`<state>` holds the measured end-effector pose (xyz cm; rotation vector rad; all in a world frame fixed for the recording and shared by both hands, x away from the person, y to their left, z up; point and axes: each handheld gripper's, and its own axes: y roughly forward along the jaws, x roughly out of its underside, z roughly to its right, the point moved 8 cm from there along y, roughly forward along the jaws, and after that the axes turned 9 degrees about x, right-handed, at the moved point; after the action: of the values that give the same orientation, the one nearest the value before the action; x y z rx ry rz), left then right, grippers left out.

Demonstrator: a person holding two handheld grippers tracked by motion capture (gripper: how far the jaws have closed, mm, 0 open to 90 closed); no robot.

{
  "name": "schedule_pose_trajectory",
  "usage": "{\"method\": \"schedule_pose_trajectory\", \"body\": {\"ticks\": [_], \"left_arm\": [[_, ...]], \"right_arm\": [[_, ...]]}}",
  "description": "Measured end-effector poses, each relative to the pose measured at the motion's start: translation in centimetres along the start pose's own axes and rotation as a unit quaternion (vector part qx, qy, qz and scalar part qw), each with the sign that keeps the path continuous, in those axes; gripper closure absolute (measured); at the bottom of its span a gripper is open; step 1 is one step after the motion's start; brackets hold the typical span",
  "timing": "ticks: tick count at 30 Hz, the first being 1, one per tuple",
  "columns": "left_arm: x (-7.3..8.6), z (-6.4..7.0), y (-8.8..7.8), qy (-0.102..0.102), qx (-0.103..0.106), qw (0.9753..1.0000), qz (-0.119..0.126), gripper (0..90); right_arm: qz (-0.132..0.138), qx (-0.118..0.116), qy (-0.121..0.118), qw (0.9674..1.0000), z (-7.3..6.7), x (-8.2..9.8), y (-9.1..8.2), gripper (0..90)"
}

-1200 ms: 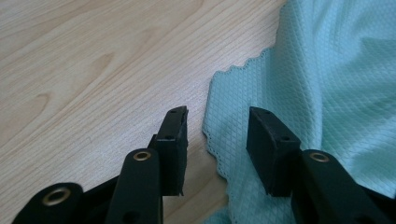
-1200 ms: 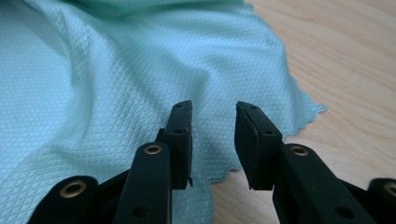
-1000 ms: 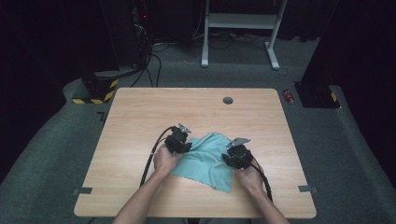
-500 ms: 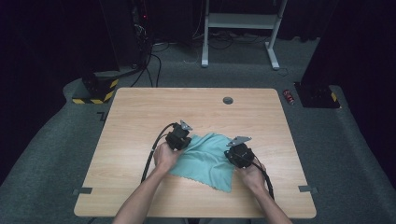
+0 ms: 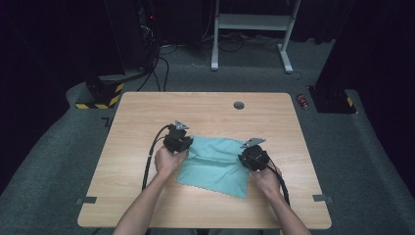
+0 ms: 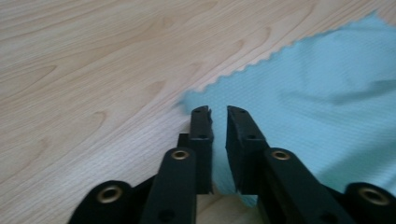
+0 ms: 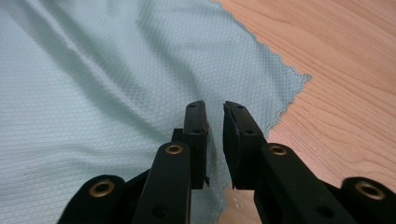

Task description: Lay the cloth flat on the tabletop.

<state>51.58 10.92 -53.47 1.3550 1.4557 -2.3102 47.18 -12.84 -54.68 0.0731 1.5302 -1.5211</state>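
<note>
A teal cloth lies spread on the wooden tabletop, slightly rumpled, with its zigzag-cut edges showing. The person's two hands hold a claw at each side of it: the left claw at the cloth's far left corner, the right claw at its right edge.

In the left gripper view the left claw stands parted by a narrow gap, its jaws having just been opening, and the cloth's corner lies flat under and ahead of the tips, not pinched. In the right gripper view the right claw shows the same narrow gap, also just opened, with the cloth's edge lying loose below it. Both claws are released; neither grasps anything.

This looks like the step of letting go after a pull or a fold attempt, or of resetting the grip at the corners. The next move, I judge, calls for lowering each claw so that one jaw slides under the thin fabric, then clenching on a corner firmly enough that it does not slip out when lifted.
</note>
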Motion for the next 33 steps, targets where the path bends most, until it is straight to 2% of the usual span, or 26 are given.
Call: {"method": "schedule_pose_trajectory", "body": {"ticks": [6,7,11,13,17,21,23,26,31,32,33], "left_arm": [[0.8,2.0,-2.5,0.016,0.02,0.9995,0.016,64.6],[1.1,2.4,-2.9,0.022,0.022,0.9994,0.017,63.1],[2.9,3.5,-3.8,0.026,0.034,0.999,0.015,59.8],[3.9,3.8,-3.9,0.023,0.038,0.999,0.011,59.0],[6.2,4.1,-4.0,0.021,0.029,0.9992,-0.016,57.5],[7.7,4.2,-4.1,0.013,0.022,0.9994,-0.024,56.7],[8.1,4.2,-4.1,0.008,0.024,0.9994,-0.026,56.9],[8.5,4.5,-4.1,0.012,0.02,0.9993,-0.028,57.7],[9.0,5.0,-3.5,0.02,0.019,0.999,-0.036,58.6],[9.2,5.1,-3.4,0.013,0.026,0.9989,-0.037,58.7],[9.2,5.1,-3.3,0.015,0.026,0.9987,-0.04,59.1]], "right_arm": [[0.035,-0.022,0.028,0.9988,-0.4,0.5,-2.5,76.7],[0.038,-0.025,0.025,0.9986,-0.6,0.8,-2.7,76.5],[0.033,-0.032,0.024,0.9986,-1.8,2.3,-3.3,75.5],[0.033,-0.035,0.021,0.9986,-2.4,3.0,-3.5,74.2],[0.031,-0.047,0.024,0.9981,-3.5,4.0,-3.7,71.1],[0.03,-0.052,0.017,0.9981,-4.3,4.7,-3.7,69.2],[0.032,-0.055,0.013,0.9979,-4.6,4.8,-3.7,69.8],[0.041,-0.056,0.002,0.9976,-5.0,4.7,-3.8,73.6],[0.033,-0.061,-0.01,0.9975,-5.7,4.9,-3.5,73.9],[0.031,-0.062,-0.012,0.9975,-5.8,4.9,-3.3,74.1],[0.027,-0.064,-0.012,0.9975,-6.0,5.0,-3.2,74.7]]}}
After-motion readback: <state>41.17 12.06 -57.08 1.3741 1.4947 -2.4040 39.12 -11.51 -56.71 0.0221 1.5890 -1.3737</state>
